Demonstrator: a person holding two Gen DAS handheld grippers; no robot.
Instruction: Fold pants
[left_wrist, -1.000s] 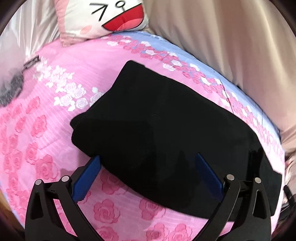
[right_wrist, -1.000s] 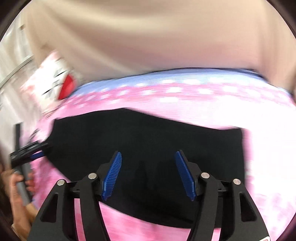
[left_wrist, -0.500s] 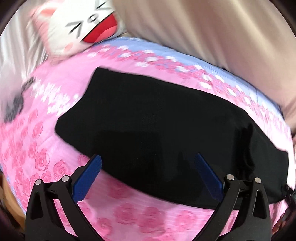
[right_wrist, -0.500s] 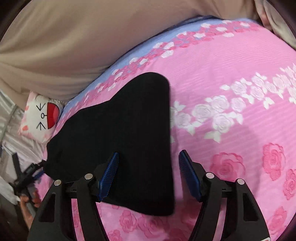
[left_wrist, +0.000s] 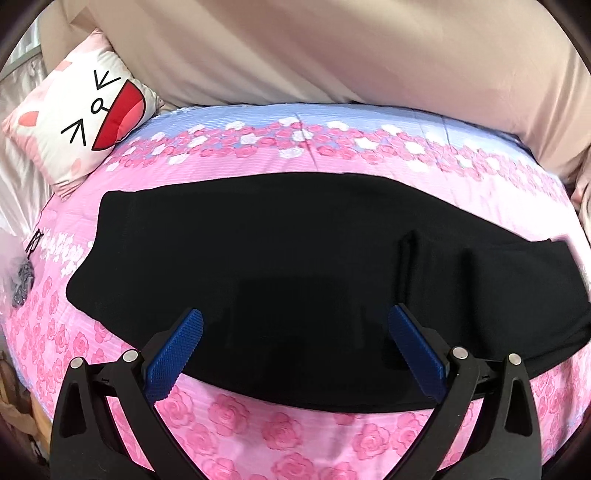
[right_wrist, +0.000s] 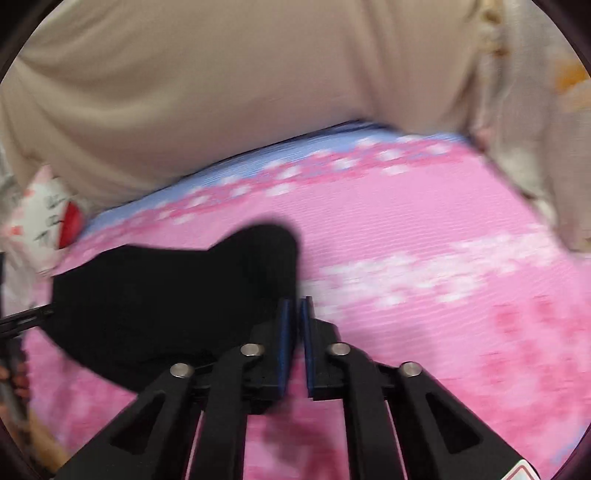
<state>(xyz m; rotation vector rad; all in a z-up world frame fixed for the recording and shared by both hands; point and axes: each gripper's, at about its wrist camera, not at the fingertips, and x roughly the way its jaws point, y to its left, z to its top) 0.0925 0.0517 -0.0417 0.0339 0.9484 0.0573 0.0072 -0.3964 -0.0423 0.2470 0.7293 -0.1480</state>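
Left wrist view: bed sheet (left_wrist: 258, 417) fills most of the frame, pink with a rose print and fine ribbing, a blue band with white and pink roses along its far edge. Beige draped fabric (left_wrist: 332, 55) hangs behind it. Black pants (left_wrist: 277, 258) lie flat mid-frame on the sheet, folded into a long slab, long axis running left to right, squared end at the left, narrower end running off at the right edge. Matte cloth, one vertical crease right of centre. Cartoon-face pillow (left_wrist: 85, 118) sits upper left, white and pink with a red mouth. Left gripper (left_wrist: 295, 350) is pitched down over the near edge of the pants, black frame, ribbed blue pads, jaws spread wide with nothing between them.

Right wrist view, blurred: right gripper (right_wrist: 297, 332) is angled down at the right end of the pants (right_wrist: 166, 306), where a corner of cloth humps up. Its jaws have just been closing and now sit nearly together; the left pad overlaps the dark edge, but I can't tell whether any cloth is pinched.
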